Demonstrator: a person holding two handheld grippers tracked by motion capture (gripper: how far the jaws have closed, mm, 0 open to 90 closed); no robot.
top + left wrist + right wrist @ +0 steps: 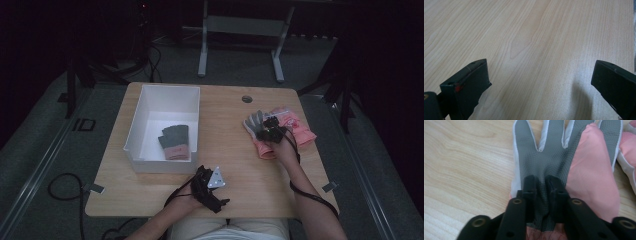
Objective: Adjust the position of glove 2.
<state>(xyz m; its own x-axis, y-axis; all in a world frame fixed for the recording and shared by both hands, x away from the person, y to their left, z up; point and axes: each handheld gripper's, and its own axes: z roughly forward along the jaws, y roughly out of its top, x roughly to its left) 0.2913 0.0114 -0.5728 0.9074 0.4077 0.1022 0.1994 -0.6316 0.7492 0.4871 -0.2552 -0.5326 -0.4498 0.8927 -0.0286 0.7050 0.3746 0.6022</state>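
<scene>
On the right side of the bench [235,150], a pinch of the grey-palmed glove [549,162] is clenched by the right tool [543,185]; the left tool [539,82] is held released. Only a fold is gripped, so slippage is judged possible on lifting.

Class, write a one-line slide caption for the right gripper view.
Right gripper pinches a fold of the grey-palmed pink glove lying on the wooden table.
</scene>
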